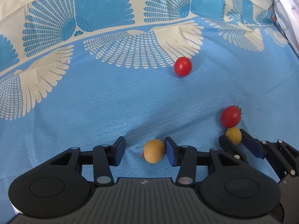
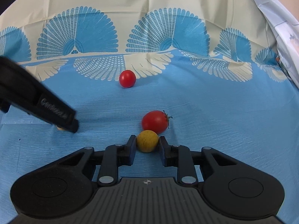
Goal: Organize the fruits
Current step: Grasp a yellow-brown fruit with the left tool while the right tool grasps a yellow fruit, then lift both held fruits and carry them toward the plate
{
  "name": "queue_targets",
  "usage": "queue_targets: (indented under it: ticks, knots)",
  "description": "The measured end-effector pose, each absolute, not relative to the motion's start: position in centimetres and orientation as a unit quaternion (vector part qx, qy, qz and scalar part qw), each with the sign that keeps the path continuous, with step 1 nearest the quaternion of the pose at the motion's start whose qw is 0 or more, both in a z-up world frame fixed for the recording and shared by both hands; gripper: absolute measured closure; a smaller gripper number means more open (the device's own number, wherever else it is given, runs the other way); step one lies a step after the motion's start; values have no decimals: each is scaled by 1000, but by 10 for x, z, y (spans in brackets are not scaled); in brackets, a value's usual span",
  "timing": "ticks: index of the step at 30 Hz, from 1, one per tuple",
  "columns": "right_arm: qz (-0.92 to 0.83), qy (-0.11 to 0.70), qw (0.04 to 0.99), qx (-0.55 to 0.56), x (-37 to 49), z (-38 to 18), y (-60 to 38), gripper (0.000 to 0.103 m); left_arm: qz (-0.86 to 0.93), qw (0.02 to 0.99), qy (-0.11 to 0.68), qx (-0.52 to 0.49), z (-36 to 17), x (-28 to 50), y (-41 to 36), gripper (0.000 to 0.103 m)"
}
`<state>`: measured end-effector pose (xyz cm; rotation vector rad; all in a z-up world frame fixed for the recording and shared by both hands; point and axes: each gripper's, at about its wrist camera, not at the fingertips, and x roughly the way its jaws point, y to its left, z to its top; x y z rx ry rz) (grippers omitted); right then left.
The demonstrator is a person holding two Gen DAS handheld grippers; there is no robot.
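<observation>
My right fingers clench one yellow fruit to move it, the left fingers parted around another yellow fruit at nine o'clock.

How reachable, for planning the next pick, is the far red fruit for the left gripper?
Probably yes: only bare cloth lies between the left gripper and the far red fruit. A yellow fruit sits between its open jaws, though.

Blue fan-patterned tablecloth, pale printed fabric
</observation>
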<state>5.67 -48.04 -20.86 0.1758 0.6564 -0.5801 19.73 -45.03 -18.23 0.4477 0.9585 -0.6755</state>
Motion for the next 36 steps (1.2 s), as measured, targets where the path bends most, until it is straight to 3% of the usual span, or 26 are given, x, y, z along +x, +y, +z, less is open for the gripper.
queue_targets:
  ticks: [2, 14, 28, 36]
  knots:
    - [-280, 316, 902, 90, 56, -208, -481, 76, -322, 807, 451, 206, -179, 195, -449, 78]
    - [-334, 306, 879, 149, 8, -193, -489, 77, -271, 819, 452, 225, -110, 145, -386, 78]
    - [-246, 272, 922, 122, -123, -72, -352, 76, -231, 844, 446, 187, -13, 35, -219, 77]
    - [-137, 251, 953, 96, -146, -15, -255, 76, -190, 862, 441, 160, 13, -6, -119, 77]
